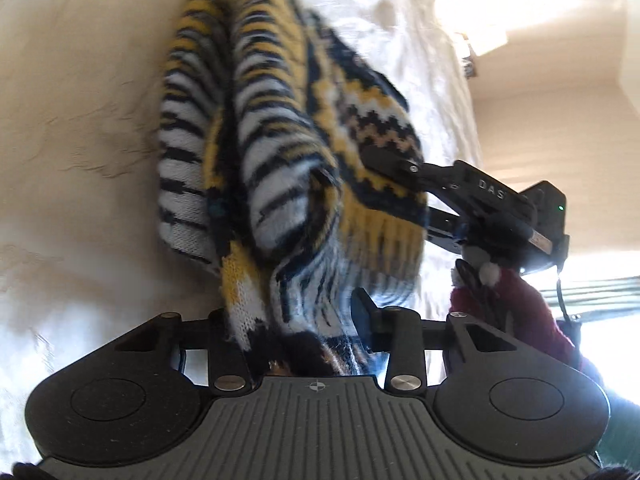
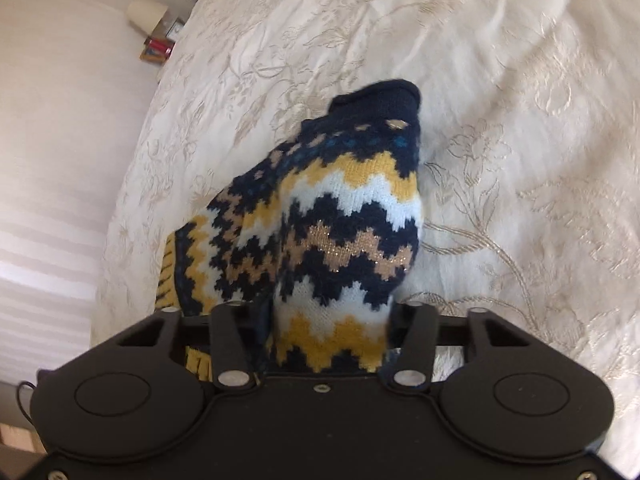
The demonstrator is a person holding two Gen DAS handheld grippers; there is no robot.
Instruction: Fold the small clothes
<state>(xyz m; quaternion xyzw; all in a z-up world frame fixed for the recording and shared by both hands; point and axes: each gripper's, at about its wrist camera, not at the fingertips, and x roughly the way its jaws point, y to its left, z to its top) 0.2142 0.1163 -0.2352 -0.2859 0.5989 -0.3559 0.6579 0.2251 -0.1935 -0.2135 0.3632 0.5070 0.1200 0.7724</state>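
A small knitted sweater (image 1: 280,152), navy, yellow and pale blue in zigzags and stripes, hangs bunched above a cream bedspread (image 1: 80,120). My left gripper (image 1: 296,320) is shut on its lower folds. One fingertip (image 1: 362,304) shows at the right and the other is buried in the knit. In the same view my right gripper (image 1: 394,168) bites the sweater's patterned edge from the right. In the right wrist view the sweater (image 2: 340,216) fills the space between the jaws of my right gripper (image 2: 324,320), whose tips are hidden under the cloth.
The embroidered bedspread (image 2: 500,160) spreads all around under the sweater. A bedside surface with a pale lamp and small boxes (image 2: 156,36) lies beyond its left edge. A red sleeve (image 1: 520,304) holds the right gripper, with a bright window behind it.
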